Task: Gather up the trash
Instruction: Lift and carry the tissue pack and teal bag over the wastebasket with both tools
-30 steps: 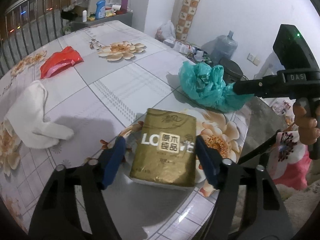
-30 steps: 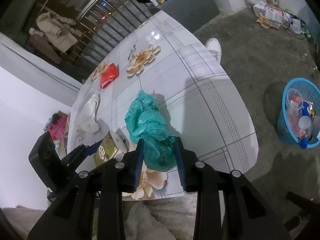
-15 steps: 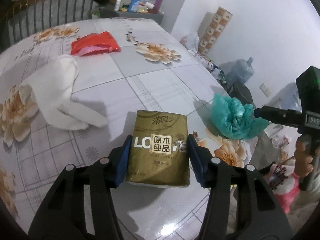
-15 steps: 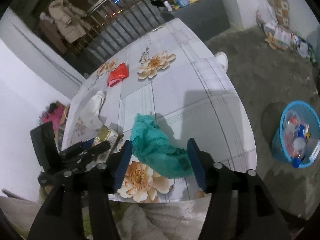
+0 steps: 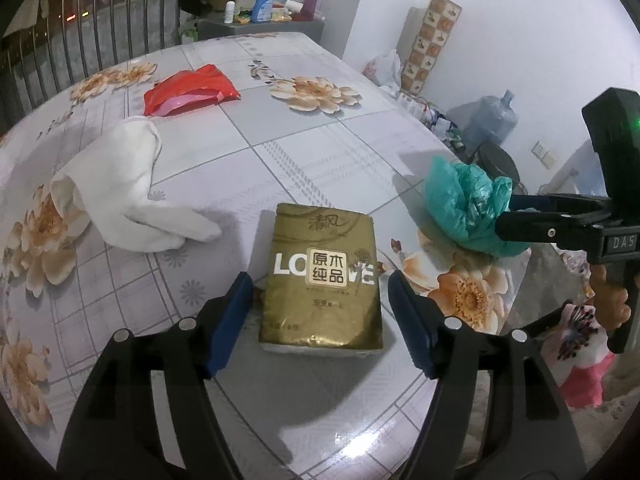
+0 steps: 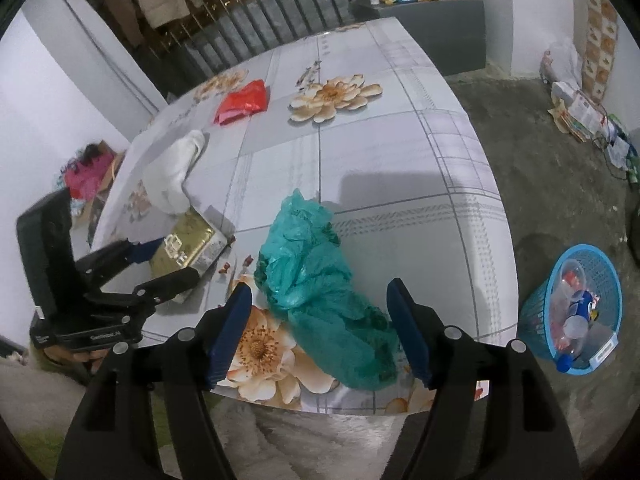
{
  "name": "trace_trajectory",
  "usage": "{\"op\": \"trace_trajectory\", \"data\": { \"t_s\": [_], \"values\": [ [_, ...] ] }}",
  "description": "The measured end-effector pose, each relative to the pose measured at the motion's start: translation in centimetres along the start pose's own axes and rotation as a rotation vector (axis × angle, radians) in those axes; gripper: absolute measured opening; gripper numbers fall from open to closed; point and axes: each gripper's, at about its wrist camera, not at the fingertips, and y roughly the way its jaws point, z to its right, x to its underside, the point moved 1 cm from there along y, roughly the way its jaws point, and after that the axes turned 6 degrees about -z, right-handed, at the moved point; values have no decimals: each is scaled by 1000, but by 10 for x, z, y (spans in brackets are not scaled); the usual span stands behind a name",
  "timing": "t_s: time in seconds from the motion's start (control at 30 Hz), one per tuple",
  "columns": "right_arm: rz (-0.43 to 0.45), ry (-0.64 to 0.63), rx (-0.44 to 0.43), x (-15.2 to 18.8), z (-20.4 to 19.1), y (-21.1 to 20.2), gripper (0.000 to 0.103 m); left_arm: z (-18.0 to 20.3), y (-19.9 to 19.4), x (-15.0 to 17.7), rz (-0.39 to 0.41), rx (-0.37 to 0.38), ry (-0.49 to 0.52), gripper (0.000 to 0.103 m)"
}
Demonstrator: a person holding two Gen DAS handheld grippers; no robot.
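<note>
- A second ago the right gripper [image 6: 320, 330] was pinched narrowly on the crumpled teal plastic bag [image 6: 320, 300]; now its blue pads are spreading and stand clear of the bag, which lies loose between them on the floral-patterned tablecloth [image 6: 380, 152].
- The left gripper [image 5: 320, 316] squeezed in on the gold foil-wrapped tissue pack [image 5: 322, 276] half a second ago; its jaws are now opening too, pack between them but untouched.
- Judgement: neither piece is secured, so collecting has made no headway; both grips need re-closing.
- The teal bag sits at the table's near edge, at about 6 o'clock from the table's centre in the right wrist view; the gold pack lies at its 9 o'clock.
- Only the right wrist view shows the blue mesh waste basket [image 6: 608, 280] on the floor at 3 o'clock, already holding bottles, the likely destination.
- The left wrist view shows more plainly the white crumpled cloth [image 5: 120, 192] at the pack's 10 o'clock and the red plastic bag [image 5: 188, 90] at 11 o'clock.
</note>
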Motion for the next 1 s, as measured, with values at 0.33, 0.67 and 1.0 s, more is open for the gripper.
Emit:
{"op": "trace_trajectory", "data": {
  "t_s": [0.33,0.67,1.0],
  "values": [
    [-29,-25,19,0,-7,16,68,9,2,-1,-13,-60,37,57],
    [-29,10,8,3,-3,15,55,8,1,-1,-8,-61,27,50],
    [-12,44,-13,0,-1,13,47,8,2,-1,-8,-61,26,50]
  ]
}}
